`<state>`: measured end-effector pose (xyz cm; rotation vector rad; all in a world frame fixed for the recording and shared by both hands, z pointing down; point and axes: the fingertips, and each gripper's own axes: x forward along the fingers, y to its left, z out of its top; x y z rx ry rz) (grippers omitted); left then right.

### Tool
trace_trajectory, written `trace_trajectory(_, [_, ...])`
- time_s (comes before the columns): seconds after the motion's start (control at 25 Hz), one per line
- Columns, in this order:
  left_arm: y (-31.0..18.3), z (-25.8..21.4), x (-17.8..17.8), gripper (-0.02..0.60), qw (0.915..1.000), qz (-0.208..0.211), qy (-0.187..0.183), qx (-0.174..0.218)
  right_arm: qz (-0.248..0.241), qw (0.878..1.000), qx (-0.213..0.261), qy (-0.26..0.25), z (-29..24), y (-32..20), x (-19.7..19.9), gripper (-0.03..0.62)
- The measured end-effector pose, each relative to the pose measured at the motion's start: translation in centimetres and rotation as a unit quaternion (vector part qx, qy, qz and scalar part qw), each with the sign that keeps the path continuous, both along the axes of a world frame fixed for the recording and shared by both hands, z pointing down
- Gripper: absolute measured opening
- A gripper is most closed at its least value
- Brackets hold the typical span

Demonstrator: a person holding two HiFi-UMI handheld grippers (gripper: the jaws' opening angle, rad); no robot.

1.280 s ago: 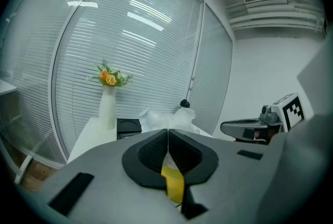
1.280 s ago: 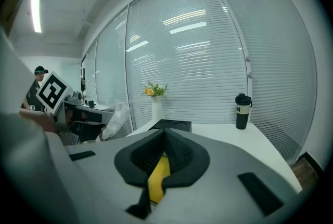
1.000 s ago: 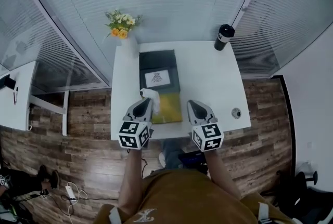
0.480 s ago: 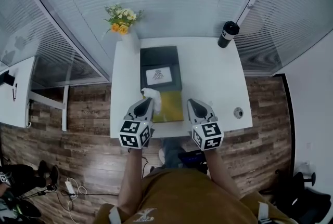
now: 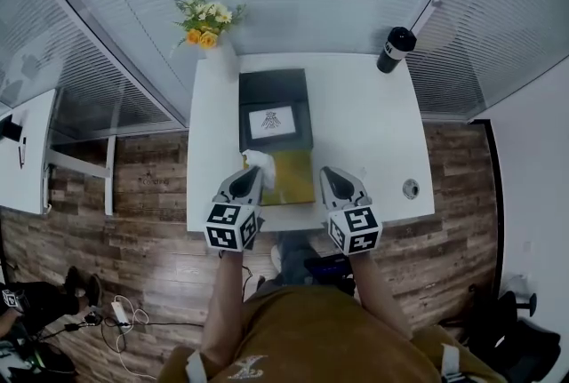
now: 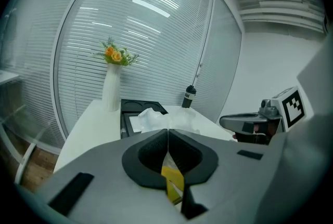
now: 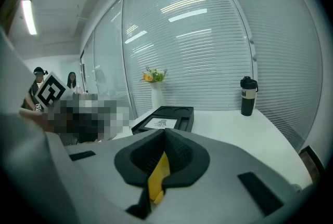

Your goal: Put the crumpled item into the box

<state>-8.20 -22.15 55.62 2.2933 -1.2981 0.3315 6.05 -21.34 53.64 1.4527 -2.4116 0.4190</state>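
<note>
Status: L gripper (image 5: 252,174) jaws are pinched on the crumpled item (image 5: 259,163), which I hold just short of the box (image 5: 276,88), over the yellow panel (image 5: 298,181). R gripper (image 5: 332,175) jaws are pressed together, empty. Not yet done: move fwd, release inside the box.

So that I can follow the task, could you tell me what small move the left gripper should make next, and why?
Probably carry the left gripper forward: its jaws are shut on the crumpled white item, which hangs short of the open dark box.
</note>
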Motion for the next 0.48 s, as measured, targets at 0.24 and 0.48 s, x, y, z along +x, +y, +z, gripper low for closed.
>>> trace_trajectory(0.24, [-0.2, 1.9, 0.3, 0.029, 0.9998, 0.004, -0.001, -0.021, -0.01, 1.0, -0.017, 0.01, 1.4, -0.4, -0.2, 0.012])
trace_trajectory(0.48, [-0.2, 3.8, 0.4, 0.029, 0.999, 0.008, 0.0, -0.045, -0.015, 0.999, -0.034, 0.015, 3.0, -1.0, -0.6, 0.012])
